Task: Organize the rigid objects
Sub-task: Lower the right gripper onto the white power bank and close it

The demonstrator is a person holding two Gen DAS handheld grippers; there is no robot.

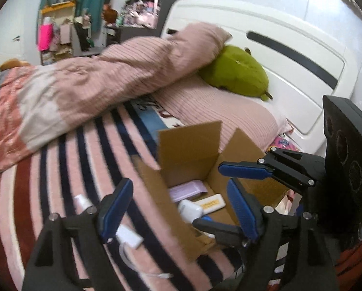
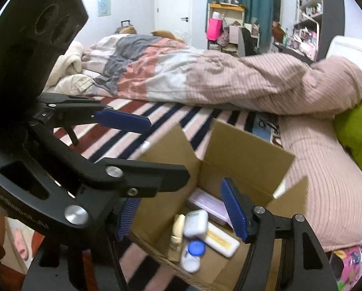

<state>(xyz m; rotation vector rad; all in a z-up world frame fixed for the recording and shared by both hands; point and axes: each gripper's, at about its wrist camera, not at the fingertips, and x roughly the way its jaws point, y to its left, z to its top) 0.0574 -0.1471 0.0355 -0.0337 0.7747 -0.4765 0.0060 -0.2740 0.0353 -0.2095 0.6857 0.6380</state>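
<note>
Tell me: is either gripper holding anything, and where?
Nothing is held. The left gripper and right gripper both stand open and empty over the cardboard box.

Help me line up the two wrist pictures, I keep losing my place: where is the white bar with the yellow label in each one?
Left wrist view: the white bar lies inside the cardboard box, lower centre, beside the lilac packet.
Right wrist view: the same bar lies in the box, lower centre-right, next to the round container with a blue lid.
Shared landmark: the green plush toy on the bed.
</note>
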